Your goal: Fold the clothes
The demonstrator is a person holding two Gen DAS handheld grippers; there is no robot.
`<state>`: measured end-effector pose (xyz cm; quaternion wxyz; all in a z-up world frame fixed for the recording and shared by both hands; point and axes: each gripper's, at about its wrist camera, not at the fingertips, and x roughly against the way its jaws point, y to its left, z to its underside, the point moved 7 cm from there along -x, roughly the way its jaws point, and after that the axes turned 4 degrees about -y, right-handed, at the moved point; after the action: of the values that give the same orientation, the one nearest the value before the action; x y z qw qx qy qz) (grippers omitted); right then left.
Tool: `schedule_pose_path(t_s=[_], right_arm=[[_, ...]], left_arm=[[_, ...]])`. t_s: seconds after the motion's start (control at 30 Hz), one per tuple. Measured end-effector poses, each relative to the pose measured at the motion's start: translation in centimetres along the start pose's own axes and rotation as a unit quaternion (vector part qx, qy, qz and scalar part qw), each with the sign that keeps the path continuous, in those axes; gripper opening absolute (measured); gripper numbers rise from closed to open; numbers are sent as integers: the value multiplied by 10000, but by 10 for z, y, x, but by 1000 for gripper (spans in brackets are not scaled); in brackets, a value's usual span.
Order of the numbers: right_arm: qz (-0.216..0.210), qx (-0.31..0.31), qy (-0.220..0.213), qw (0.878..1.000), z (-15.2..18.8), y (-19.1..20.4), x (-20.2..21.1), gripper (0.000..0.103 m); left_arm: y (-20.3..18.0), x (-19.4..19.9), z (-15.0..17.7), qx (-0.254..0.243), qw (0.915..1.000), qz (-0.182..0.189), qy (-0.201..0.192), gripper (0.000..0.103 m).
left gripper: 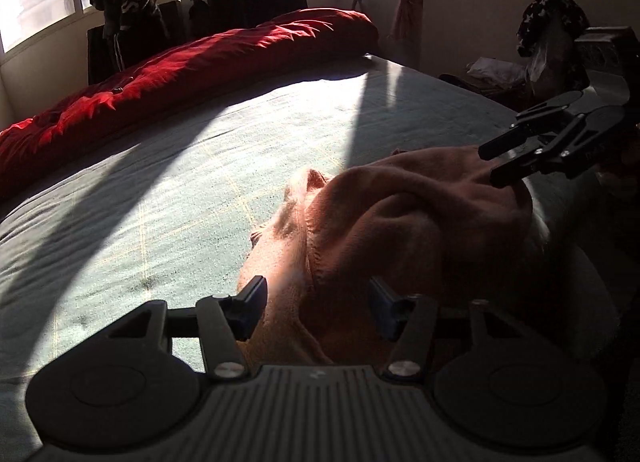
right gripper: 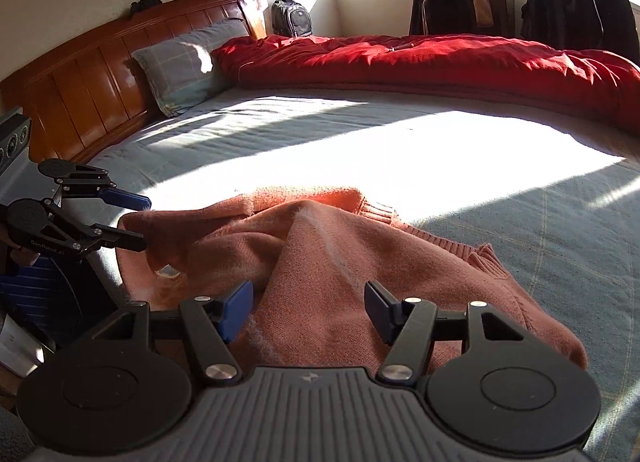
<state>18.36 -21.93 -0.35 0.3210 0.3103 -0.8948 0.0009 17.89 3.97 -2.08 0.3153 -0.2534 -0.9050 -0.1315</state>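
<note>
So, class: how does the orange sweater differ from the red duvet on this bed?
The orange sweater is a knit with ribbed hems; the red duvet is smooth, creased fabric. The sweater lies crumpled at the near edge, between the grippers; the duvet lies along the far side. The sweater looks far smaller than the duvet. Both rest on the grey-green bedsheet.

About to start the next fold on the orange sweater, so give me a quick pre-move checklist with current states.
1. Left gripper free of cloth: ok, jaws apart, pads not pressing.
2. Right gripper free: ok, jaws apart.
3. Orange sweater flat: not ok, bunched and creased.
4. Sweater fully on the bed: cannot tell, near edge hidden.
5. Room beyond for spreading: ok, bare sheet up to the red duvet.
</note>
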Motion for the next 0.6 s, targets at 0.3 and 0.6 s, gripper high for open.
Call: schedule_pose_path(t_s=[0.3, 0.6], right_arm=[[226, 137, 19, 9996, -4, -3, 5, 66], [568, 131, 14, 9983, -9, -56, 6, 66]], left_arm=[[17, -40, -43, 324, 9994, -129, 56, 57], [50, -146, -75, 1574, 9788, 624, 1150, 57]])
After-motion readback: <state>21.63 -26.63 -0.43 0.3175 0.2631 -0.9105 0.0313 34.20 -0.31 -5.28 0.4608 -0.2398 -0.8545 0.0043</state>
